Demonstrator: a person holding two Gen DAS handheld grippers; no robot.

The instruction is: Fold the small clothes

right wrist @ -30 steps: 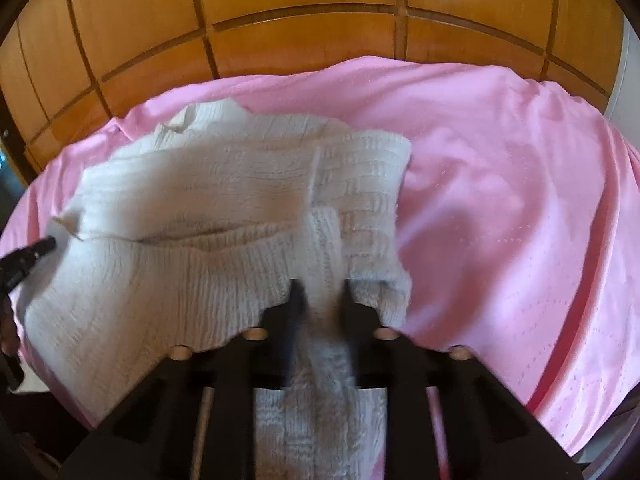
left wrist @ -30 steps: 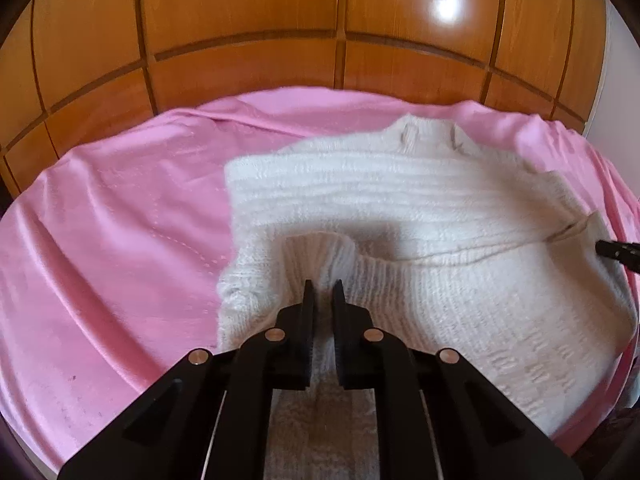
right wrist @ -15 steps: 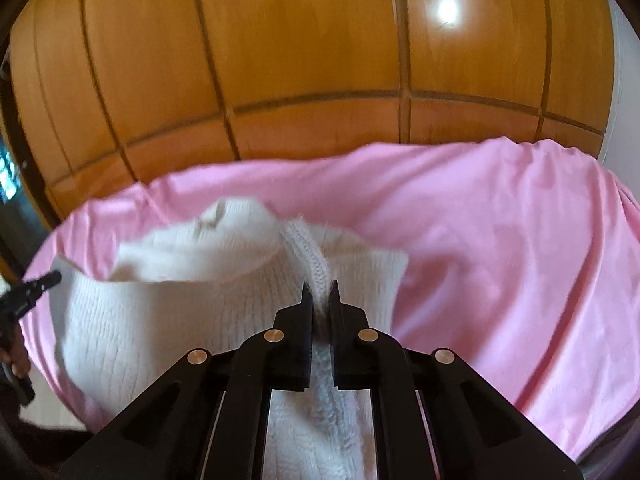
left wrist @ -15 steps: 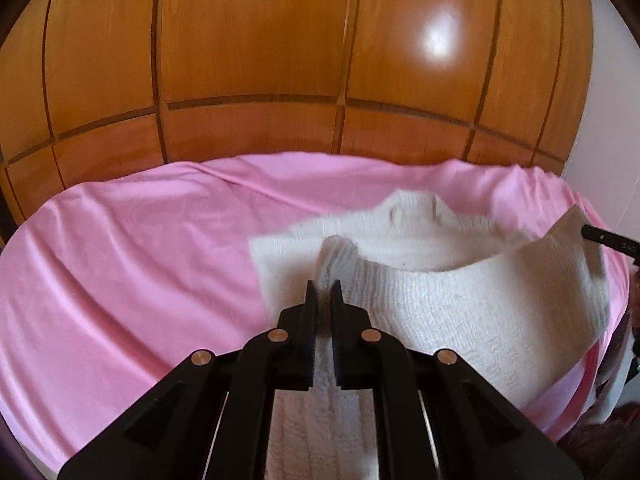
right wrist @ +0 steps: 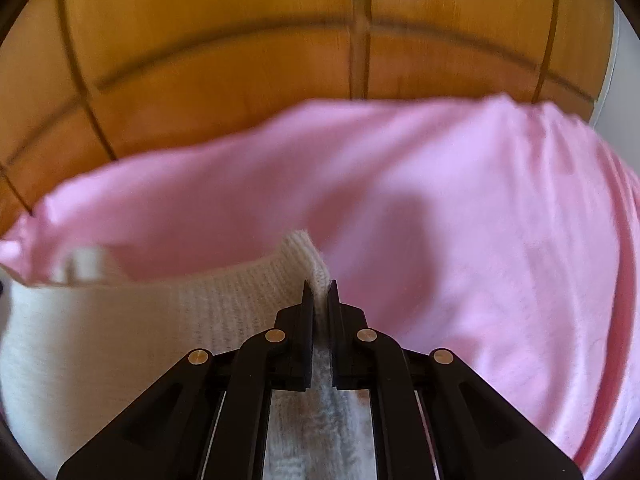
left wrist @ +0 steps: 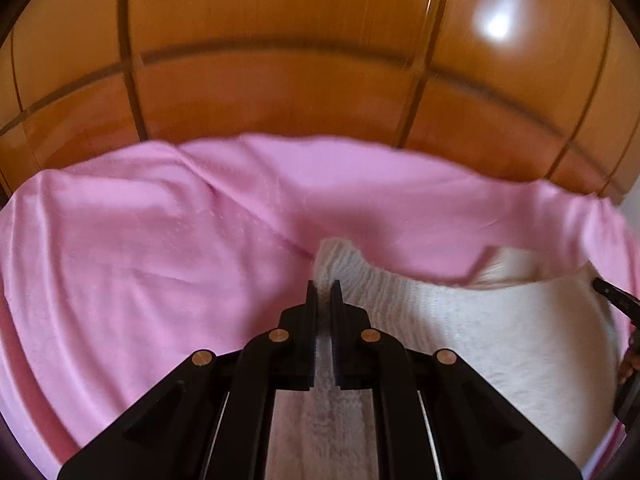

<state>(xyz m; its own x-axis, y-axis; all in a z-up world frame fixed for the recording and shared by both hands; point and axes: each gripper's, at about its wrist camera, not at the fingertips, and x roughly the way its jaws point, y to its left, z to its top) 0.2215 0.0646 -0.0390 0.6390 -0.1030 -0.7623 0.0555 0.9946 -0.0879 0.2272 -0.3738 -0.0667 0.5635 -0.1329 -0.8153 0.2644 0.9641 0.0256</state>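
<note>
A cream knitted sweater [left wrist: 480, 336] hangs stretched between my two grippers above the pink sheet [left wrist: 140, 248]. My left gripper [left wrist: 324, 286] is shut on one corner of its hem. My right gripper [right wrist: 318, 286] is shut on the other corner of the sweater [right wrist: 120, 320]. The raised hem hides most of the garment; a bit of its far part shows behind [left wrist: 508, 264]. The tip of the right gripper shows at the right edge of the left wrist view [left wrist: 616, 298].
The pink sheet [right wrist: 480, 240] covers a bed and is wrinkled. A wooden panelled wardrobe [left wrist: 280, 60] stands right behind the bed. A white wall strip [right wrist: 616, 80] is at the far right.
Both grippers have lifted the sweater's hem off the sheet and carried it up and away toward the collar; the flat sweater body is now mostly hidden behind the raised hem.
</note>
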